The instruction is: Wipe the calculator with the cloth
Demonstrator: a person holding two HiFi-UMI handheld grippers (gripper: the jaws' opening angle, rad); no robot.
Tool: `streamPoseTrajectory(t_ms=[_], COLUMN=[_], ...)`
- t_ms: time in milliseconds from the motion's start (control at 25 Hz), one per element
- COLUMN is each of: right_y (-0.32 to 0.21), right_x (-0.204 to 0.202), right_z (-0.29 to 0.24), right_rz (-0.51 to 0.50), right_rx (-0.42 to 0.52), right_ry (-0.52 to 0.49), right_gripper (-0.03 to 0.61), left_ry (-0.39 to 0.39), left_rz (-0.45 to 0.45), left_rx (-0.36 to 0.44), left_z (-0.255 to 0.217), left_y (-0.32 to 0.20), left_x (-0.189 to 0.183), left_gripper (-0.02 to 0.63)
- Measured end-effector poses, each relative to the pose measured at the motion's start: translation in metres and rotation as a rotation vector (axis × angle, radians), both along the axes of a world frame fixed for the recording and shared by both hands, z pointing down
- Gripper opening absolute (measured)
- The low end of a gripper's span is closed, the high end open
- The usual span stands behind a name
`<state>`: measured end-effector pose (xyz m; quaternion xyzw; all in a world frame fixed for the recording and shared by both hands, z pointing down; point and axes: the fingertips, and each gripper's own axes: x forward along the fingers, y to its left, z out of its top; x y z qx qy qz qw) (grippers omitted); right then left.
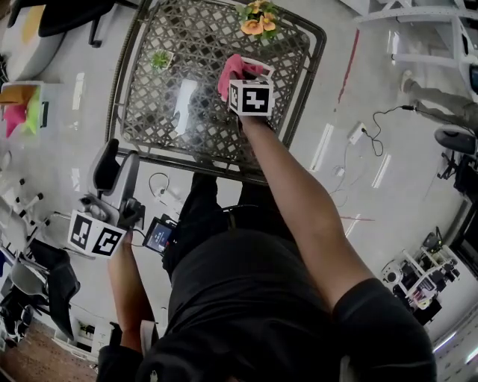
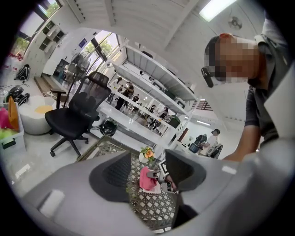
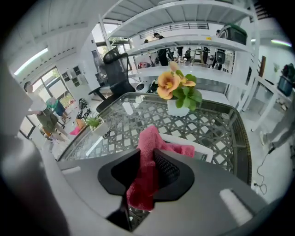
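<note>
Over the table, head view: the right gripper (image 1: 249, 83) is stretched out above a glass-topped metal lattice table (image 1: 149, 119), marker cube uppermost. A pink fabric cloth (image 1: 230, 73) is bunched at its tip. A white pot of orange flowers (image 1: 258, 19) stands at the table's far edge, with a small green plant (image 1: 160, 60) well to its left. The left gripper (image 1: 118, 170) is held off the table beside the person's left hip, over the floor (image 1: 67, 149).

Left gripper view: the jaws stand wide apart with nothing between them. Through the gap the table shows, with the cloth at the right gripper's cube. A black office chair (image 2: 76, 115) stands on the floor at left.

Right gripper view: the jaws are pinched tight on the cloth, which pokes up above them and hangs below them. A white flat rectangular calculator (image 3: 205, 148) lies on the table just beyond the jaws, toward the right. The cloth's upper end overlaps its near-left part in this view, but whether the two touch cannot be told. The flower pot stands farther back, behind the calculator.
</note>
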<state>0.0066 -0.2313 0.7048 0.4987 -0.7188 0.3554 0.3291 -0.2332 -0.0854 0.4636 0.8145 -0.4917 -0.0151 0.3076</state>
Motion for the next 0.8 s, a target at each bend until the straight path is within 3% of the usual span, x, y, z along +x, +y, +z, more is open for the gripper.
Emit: streamPoseTrajectory(t_ms=[200,440,600,800], right_y=[0.006,0.016,0.024,0.032], right_x=[-0.028,-0.019,-0.004,0.020], right_z=[0.007,0.009,0.010,0.008], right_rz=[-0.261,-0.553,-0.631,-0.644], right_rx=[0.044,0.116,0.149,0.158], right_ry=[0.121,0.344,0.419,0.453], right_gripper=[0.081,0.081,0.081,0.081], left_ry=[0.002,0.004,0.003,0.001], left_rz=[-0.003,0.010,0.025,0.043], left_rx=[-0.002,-0.001,0.000,0.001], left_z=[0.001,0.001,0.001,-0.002], left_y=[0.000,-0.006,-0.012,-0.019], left_x=[-0.001,0.008,0.017,0.029], left_gripper=[0.255,0.255,0.255,0.255])
